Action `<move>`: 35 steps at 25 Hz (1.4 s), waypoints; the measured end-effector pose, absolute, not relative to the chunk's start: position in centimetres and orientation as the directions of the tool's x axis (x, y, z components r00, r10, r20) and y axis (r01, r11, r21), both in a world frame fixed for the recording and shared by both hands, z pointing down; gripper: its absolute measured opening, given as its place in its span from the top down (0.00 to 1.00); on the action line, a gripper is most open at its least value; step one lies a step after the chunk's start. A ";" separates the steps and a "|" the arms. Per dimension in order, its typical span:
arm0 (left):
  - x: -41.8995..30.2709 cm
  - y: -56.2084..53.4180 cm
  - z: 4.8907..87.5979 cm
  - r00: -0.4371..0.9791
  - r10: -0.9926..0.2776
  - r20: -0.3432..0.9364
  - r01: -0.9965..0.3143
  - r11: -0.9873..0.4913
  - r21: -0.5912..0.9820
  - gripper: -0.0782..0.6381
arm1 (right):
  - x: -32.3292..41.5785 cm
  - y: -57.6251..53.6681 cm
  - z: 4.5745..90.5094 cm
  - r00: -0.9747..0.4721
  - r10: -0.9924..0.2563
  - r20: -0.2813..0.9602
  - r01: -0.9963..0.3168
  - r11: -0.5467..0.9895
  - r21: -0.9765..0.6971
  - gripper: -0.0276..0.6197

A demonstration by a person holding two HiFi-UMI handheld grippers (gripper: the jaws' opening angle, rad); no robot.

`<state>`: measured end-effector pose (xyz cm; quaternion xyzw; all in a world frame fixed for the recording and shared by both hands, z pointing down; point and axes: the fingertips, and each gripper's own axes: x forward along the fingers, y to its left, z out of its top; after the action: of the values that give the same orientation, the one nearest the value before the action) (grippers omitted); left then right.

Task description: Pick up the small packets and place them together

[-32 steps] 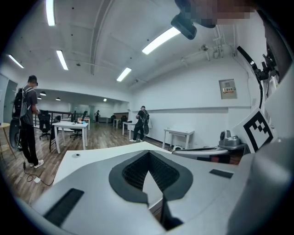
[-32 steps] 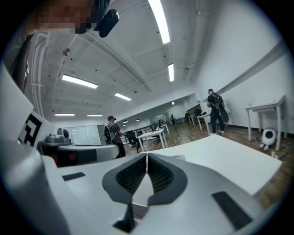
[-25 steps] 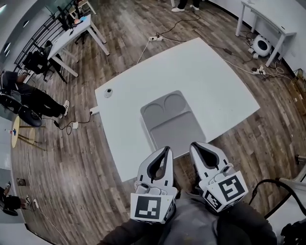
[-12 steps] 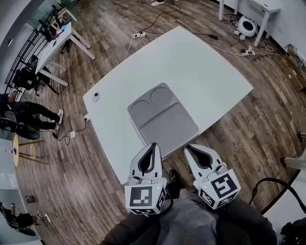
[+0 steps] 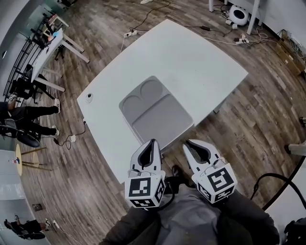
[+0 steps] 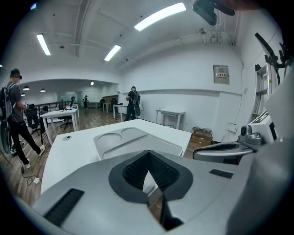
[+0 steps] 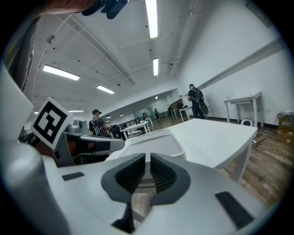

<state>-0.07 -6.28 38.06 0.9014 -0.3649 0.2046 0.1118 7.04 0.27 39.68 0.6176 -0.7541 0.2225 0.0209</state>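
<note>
No small packets can be made out on the white table (image 5: 201,62), so where they lie cannot be told. A grey tray (image 5: 160,122) sits at the table's middle, its two round wells at the 11 o'clock end and its one large flat compartment at the 5 o'clock end; its near corner comes close to the table's edge.

At 6 o'clock from the tray, just off that edge and over the wood floor (image 5: 91,191), a person holds two grippers side by side, both pointing toward the tray. The left gripper (image 5: 152,142) has its jaws closed, the ribbed pads meeting at their tips with nothing between them. The right gripper (image 5: 187,143) is all but closed, only a thin slit between its pads, and nothing in that slit either. Each carries its marker cube at the rear, above the person's grey top (image 5: 191,225).

At 9 o'clock from the tray a small round disc (image 5: 89,96) lies near the table's corner. Further out at 10 o'clock stands a white desk (image 5: 53,42), with a seated person (image 5: 26,115) at the frame's left edge. Cables and a power strip (image 5: 127,33) trail across the floor at 12 o'clock, and a white round device (image 5: 237,14) sits beyond the table's far side at 1 o'clock
</note>
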 end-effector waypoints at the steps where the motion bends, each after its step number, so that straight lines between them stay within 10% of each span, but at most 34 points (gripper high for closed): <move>1: -0.1 -6.3 38.4 0.648 -0.609 0.457 -0.702 -0.711 0.047 0.90 | 6.9 0.3 40.3 -0.245 -0.918 0.312 -0.936 0.140 -0.321 0.92; 35: -0.7 -6.2 42.3 0.631 -0.552 0.545 -0.691 -0.719 0.072 0.90 | 3.4 -1.4 48.4 -0.506 -0.862 -0.034 -0.450 0.298 -0.842 0.75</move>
<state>-0.67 -6.21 42.35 0.8924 -0.3483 0.2513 0.1386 3.35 -1.44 48.40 0.4286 -0.7652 0.4092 -0.2517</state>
